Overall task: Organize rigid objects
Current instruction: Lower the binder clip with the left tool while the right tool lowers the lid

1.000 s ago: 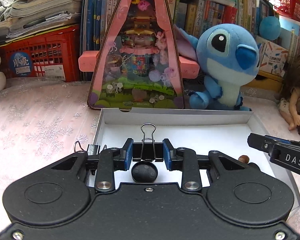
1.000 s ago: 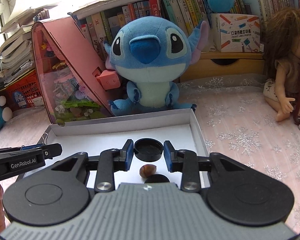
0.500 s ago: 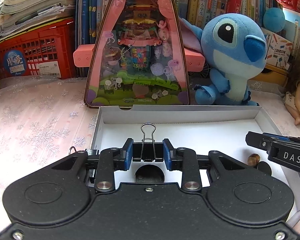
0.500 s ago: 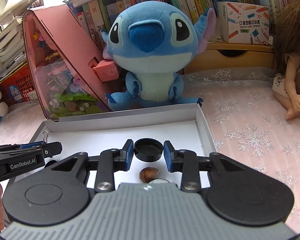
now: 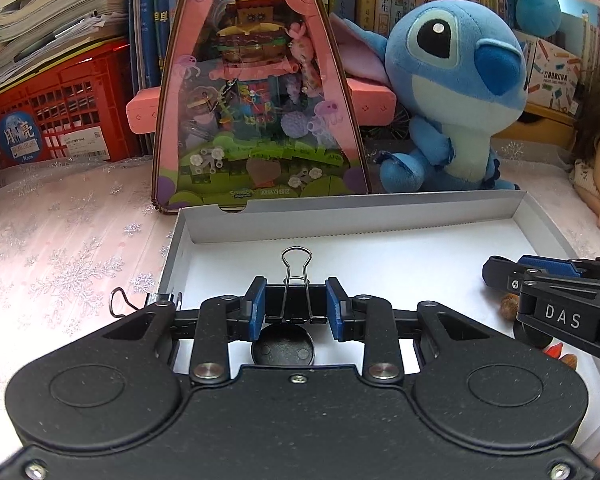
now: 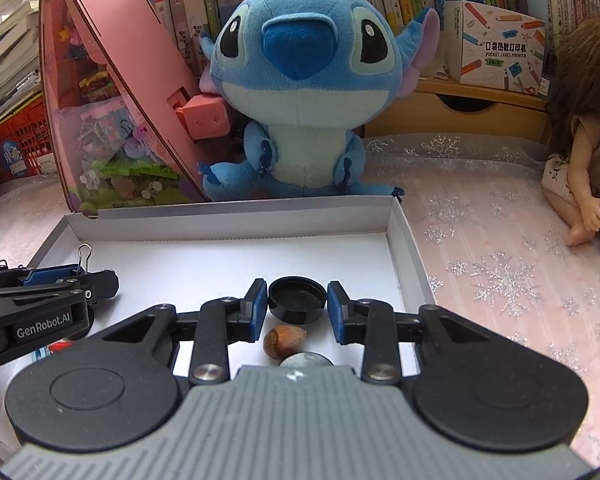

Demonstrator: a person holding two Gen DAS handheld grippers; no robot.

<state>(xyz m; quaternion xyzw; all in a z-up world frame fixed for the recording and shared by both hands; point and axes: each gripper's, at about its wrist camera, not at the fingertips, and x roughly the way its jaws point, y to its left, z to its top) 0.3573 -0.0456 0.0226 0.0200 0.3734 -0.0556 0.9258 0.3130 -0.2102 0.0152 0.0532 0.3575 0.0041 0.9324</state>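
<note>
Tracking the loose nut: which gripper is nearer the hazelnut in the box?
Right. The right gripper hangs directly over the hazelnut; the left gripper is across the box, on its other side.

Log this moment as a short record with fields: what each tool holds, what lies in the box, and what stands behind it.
left tool: shut on a black binder clip, over the box
right tool: shut on a black cap, over the box
box: white, open, shallow
in box: hazelnut, a dark round lid under the left tool
on box's left edge: second clip
behind box: pink toy house, blue plush
right of box: doll
</note>
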